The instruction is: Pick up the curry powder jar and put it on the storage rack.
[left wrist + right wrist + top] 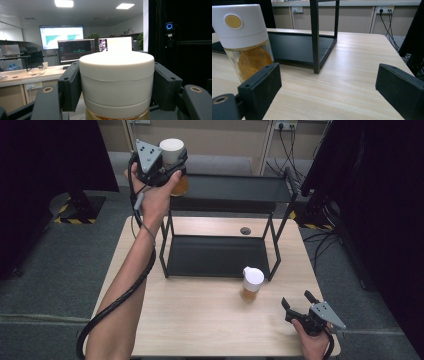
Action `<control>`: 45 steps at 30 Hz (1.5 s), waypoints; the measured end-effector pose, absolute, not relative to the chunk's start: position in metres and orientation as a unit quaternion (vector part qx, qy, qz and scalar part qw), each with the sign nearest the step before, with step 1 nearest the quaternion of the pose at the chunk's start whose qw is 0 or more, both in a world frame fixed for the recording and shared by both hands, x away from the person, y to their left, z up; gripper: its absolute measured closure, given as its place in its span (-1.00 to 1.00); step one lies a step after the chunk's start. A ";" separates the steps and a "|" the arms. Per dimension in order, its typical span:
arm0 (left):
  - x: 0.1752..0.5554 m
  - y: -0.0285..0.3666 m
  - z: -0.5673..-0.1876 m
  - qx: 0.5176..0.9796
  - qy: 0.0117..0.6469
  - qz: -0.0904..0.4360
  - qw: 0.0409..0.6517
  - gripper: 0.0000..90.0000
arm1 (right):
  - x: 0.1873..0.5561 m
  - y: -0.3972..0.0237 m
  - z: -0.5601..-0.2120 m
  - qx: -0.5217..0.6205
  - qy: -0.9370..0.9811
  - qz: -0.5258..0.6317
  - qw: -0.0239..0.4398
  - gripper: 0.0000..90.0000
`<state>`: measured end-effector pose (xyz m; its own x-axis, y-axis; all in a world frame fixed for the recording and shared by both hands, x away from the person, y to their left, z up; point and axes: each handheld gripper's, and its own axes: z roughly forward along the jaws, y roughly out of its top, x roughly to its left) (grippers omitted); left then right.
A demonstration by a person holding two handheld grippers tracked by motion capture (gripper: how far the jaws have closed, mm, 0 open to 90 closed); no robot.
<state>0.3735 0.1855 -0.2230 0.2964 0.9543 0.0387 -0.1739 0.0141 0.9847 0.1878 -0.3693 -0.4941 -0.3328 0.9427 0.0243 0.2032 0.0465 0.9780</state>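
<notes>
Left gripper (172, 167) is clamped on a glass spice jar with a white cylindrical cap and amber contents (173, 157), raised at the far-left corner of the black two-tier metal rack (280, 190), at about top-shelf height. In the left gripper view both black pads (71, 86) press flat against the sides of the white cap (116, 80), jar upright, a sliver of amber glass visible below the cap. Whether the jar's base touches the top shelf cannot be told. The person's left hand (155, 197) wraps the gripper body, forearm stretched forward across the left side of the light wooden table (200, 320), black cable trailing down along it.

Second glass jar with a white cap and orange-brown contents (251, 284) stands upright on the table, just in front of the rack's front-right leg, beside the lower shelf. In the right gripper view it sits to the left, past the left pad, a round yellow dot on its cap (233, 21); not between the pads.

Right gripper (299, 301) is at the near-right corner of the table, held by the right hand (312, 342), jaws spread wide, nothing between them, pointing toward the rack. It is near the second jar, not touching it.
</notes>
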 end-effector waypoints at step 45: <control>0.345 0.193 -0.261 0.503 0.392 0.458 0.619 -0.65 | 0.189 -0.370 -0.493 0.452 0.634 0.518 0.355 -0.85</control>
